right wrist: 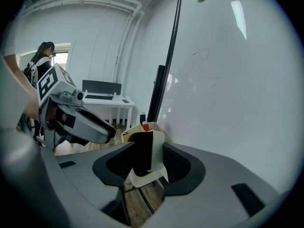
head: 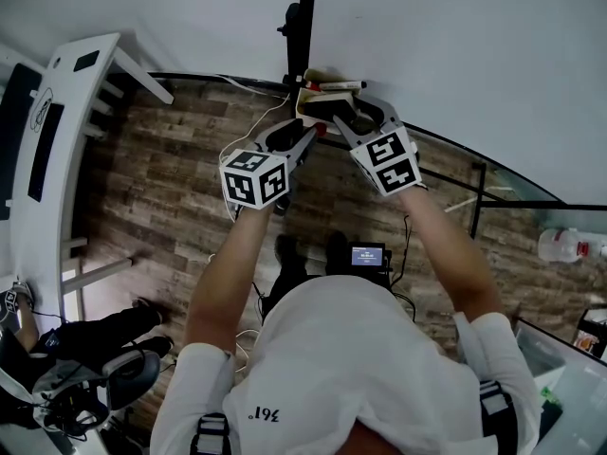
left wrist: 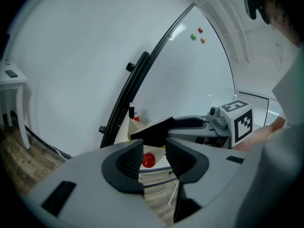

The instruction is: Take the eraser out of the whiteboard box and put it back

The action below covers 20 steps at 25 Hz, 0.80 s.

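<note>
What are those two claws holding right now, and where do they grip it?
Right gripper: the eraser, pinched across its two broad faces. Left gripper: nothing.

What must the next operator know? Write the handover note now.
Left gripper: open, nothing between its jaws, close to the whiteboard box.
Right gripper: jaws appear closed on the eraser, one pad on each side.
Eraser: upright at the box's mouth; whether it is clear of the box cannot be told.
Done: eraser gripped.
Left: lift it out if that is not yet done, set it back in the box, release.
</note>
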Available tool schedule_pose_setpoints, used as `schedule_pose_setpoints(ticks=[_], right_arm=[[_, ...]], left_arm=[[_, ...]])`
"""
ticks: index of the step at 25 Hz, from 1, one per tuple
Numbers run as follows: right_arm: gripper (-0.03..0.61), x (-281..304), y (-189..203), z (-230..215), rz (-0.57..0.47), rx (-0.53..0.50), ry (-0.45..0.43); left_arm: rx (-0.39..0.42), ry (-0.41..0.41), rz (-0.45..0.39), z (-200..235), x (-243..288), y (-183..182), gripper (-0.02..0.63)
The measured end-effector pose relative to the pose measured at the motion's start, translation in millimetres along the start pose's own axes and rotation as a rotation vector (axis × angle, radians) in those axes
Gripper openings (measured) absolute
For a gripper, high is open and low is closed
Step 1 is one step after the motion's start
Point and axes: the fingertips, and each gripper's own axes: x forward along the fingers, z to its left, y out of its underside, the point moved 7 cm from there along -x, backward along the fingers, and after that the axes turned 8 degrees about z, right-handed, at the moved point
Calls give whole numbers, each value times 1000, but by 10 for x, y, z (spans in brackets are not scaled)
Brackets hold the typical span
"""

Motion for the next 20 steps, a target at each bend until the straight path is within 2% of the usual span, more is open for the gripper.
schedule_pose_setpoints(ticks=[8,15,20], right_arm=[[196,-198,-64,-22,-38,9,25],[196,-545,-167,-51,-117,20,63],[196,-793,-200,-73,-163,61,73]], left_arm=[[14,-5,-36,-94,-115,-92,150],[78,15,-100,-355,-366,-346,150],[91,32,-142,-488,-537,-431,150]])
